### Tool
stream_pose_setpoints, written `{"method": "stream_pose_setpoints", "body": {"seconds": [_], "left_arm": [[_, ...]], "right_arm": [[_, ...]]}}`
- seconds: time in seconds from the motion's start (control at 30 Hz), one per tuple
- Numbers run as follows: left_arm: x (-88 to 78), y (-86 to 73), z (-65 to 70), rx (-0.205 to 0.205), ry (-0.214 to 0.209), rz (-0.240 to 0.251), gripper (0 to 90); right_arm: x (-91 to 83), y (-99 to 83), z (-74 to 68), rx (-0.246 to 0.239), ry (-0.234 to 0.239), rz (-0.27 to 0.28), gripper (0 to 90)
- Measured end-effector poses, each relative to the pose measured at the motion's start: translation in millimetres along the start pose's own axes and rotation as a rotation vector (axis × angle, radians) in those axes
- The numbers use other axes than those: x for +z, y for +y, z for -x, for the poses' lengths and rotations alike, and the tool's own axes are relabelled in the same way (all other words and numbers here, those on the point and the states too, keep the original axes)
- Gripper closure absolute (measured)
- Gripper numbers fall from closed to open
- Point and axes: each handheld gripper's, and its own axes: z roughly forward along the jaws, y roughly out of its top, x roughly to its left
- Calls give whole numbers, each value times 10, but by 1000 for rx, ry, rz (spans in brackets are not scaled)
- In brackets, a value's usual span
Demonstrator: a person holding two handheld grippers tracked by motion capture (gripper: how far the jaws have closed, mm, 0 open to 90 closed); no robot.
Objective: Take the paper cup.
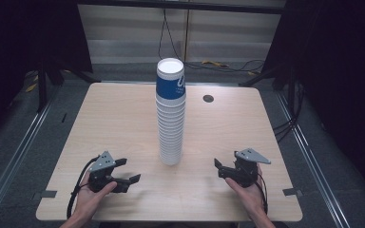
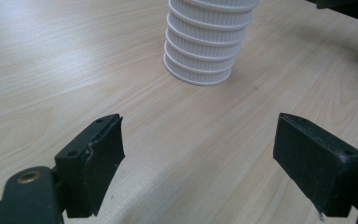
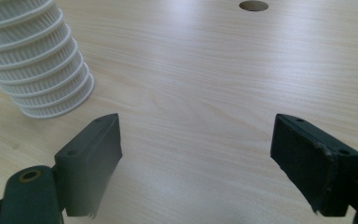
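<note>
A tall stack of cups (image 1: 170, 114) stands upright near the middle of the table (image 1: 123, 123), and the high view shows its blue top cup, which the gripper views cut off. The left gripper view shows the ribbed rims at the stack's foot (image 2: 205, 46) from close. The right gripper view shows a round hole (image 3: 254, 5) in the far part of the table.

The left gripper (image 1: 128, 171) is near the near edge, left of the stack, its jaws wide apart and holding nothing. The right gripper (image 1: 221, 168) is on the right side, also wide open and holding nothing.

Bare wood lies between each gripper and the stack. Cables (image 1: 228, 64) lie on the floor beyond the far edge.
</note>
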Motion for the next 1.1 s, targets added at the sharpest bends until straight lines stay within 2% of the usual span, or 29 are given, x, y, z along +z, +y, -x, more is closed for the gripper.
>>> {"method": "stream_pose_setpoints", "body": {"seconds": [0.07,0.1,0.17,0.3,0.4,0.5,0.53,0.7,0.83,0.9,1.03,1.1], "left_arm": [[7,3,-10,-6,-4,0,160],[16,4,-15,-9,-7,-3,160],[29,8,-24,-11,-10,-8,160],[61,12,-40,-7,-13,-7,160],[82,9,-49,-18,-24,-14,160],[82,9,-42,-12,-29,-13,160],[77,10,-31,-5,-29,-14,160],[54,16,-22,3,-28,-8,160],[35,20,-21,6,-38,-5,159],[35,16,-15,11,-39,-15,159],[49,14,-1,11,-57,-22,159],[56,11,2,13,-68,-33,159]], "right_arm": [[-3,6,0,-17,4,-9,158],[-13,17,1,-11,24,-5,157],[-39,54,3,-10,18,4,161],[-71,104,-7,-8,60,10,162],[-74,121,-56,-31,99,-7,162],[-79,132,-107,-55,123,-10,162],[-85,156,-160,-68,149,-13,162],[-101,255,-270,-98,208,-16,161],[-109,332,-321,-101,234,-30,160],[-124,383,-343,-110,227,-29,159],[-151,484,-371,-103,223,7,174],[-154,532,-379,-92,241,35,190]]}}
